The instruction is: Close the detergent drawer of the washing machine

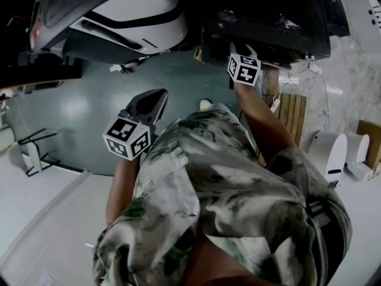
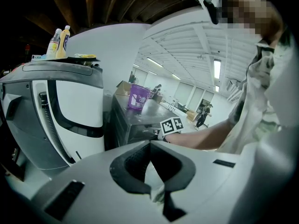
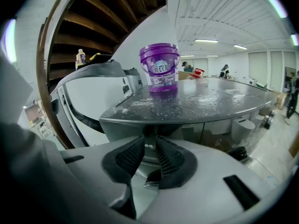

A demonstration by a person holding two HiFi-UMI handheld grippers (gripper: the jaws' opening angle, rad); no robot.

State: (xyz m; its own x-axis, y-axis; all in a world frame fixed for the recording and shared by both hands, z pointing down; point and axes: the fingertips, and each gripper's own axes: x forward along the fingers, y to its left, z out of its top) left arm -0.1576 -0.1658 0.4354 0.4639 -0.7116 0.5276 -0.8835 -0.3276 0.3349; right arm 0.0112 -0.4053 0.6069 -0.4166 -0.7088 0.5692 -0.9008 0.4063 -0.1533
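The dark washing machine (image 1: 268, 16) stands in front of me, its flat top (image 3: 201, 101) dusted with white specks. My right gripper (image 3: 148, 141) points at its upper front just under the top edge. Its jaws stand a narrow gap apart, and a strip of the front panel with letters shows in that gap. I cannot make out the drawer's outline or whether the pads touch it. In the head view only that gripper's marker cube (image 1: 243, 68) shows clearly. My left gripper (image 2: 149, 143) hangs back over the floor with its jaw tips together and nothing between them.
A purple bucket (image 3: 160, 69) stands on the washing machine's top. A white and grey appliance (image 1: 119, 11) is next to it on the left, with bottles (image 2: 60, 42) on top. A wooden pallet (image 1: 292, 115) and white containers (image 1: 330, 151) lie to the right.
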